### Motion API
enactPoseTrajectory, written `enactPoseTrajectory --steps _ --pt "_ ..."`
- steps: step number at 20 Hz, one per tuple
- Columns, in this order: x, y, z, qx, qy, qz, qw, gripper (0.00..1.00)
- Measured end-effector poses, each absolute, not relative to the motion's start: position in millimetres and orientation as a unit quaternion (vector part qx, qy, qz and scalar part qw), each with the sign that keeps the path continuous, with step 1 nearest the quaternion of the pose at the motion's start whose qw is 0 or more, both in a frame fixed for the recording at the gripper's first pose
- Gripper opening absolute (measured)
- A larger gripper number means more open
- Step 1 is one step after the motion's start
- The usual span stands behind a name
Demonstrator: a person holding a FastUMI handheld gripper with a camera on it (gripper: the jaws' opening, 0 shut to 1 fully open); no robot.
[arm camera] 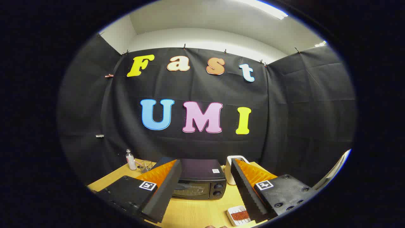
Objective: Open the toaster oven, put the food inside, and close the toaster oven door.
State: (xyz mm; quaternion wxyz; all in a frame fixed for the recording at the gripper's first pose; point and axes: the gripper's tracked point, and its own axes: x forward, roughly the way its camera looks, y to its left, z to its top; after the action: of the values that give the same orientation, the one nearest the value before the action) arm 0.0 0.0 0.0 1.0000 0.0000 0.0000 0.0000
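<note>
Oven (197,183), one black toaster oven with its door shut, sits on the wooden counter (193,213) ahead of your claw (205,177), whose fingers stand wide apart and hold nothing. One white tray (238,216) of reddish food lies near the right finger, one bottle (130,160) and one wire basket (145,165) stand back left, one white appliance (232,169) right of the oven. Pulling the door could slide the oven; a low swing could clip the tray.
</note>
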Motion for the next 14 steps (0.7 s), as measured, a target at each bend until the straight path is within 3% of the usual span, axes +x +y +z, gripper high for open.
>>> enactPoseTrajectory --steps 14 --pt "22.8 -1.4 -25.9 0.003 0.022 -0.008 1.0 0.97"
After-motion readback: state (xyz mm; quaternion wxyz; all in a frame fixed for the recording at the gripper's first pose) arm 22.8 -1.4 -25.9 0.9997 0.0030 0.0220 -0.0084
